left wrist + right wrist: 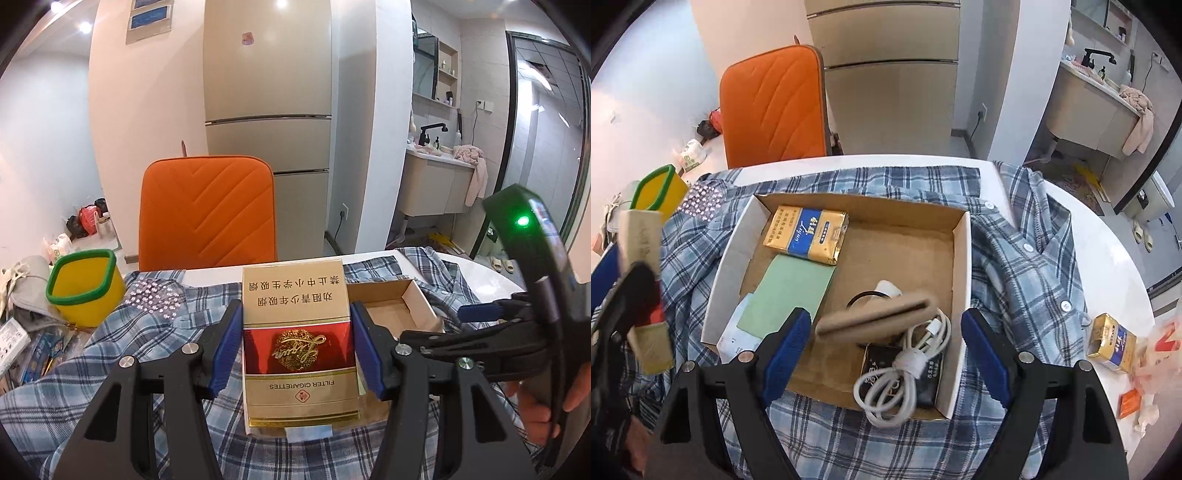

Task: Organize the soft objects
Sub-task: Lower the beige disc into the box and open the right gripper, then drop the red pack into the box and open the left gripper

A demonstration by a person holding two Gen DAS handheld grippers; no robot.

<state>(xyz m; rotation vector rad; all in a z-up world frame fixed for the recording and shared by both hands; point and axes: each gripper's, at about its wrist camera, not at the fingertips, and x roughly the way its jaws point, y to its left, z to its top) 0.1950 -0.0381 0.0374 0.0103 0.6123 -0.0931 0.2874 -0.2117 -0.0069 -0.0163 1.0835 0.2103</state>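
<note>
The left gripper [296, 334] clamps a red-and-gold cigarette pack [298, 343] above the plaid shirt [140, 332], left of the cardboard box [960, 258]. The right gripper [886, 354] hangs open and empty over the box. Carry the pack level, lower it into bare floor beside the 1 blue-and-gold pack [807, 234], then release.

White table [1108, 258] under a spread plaid shirt [1027, 266], gold cigarette pack [1112, 345] beside it
</note>
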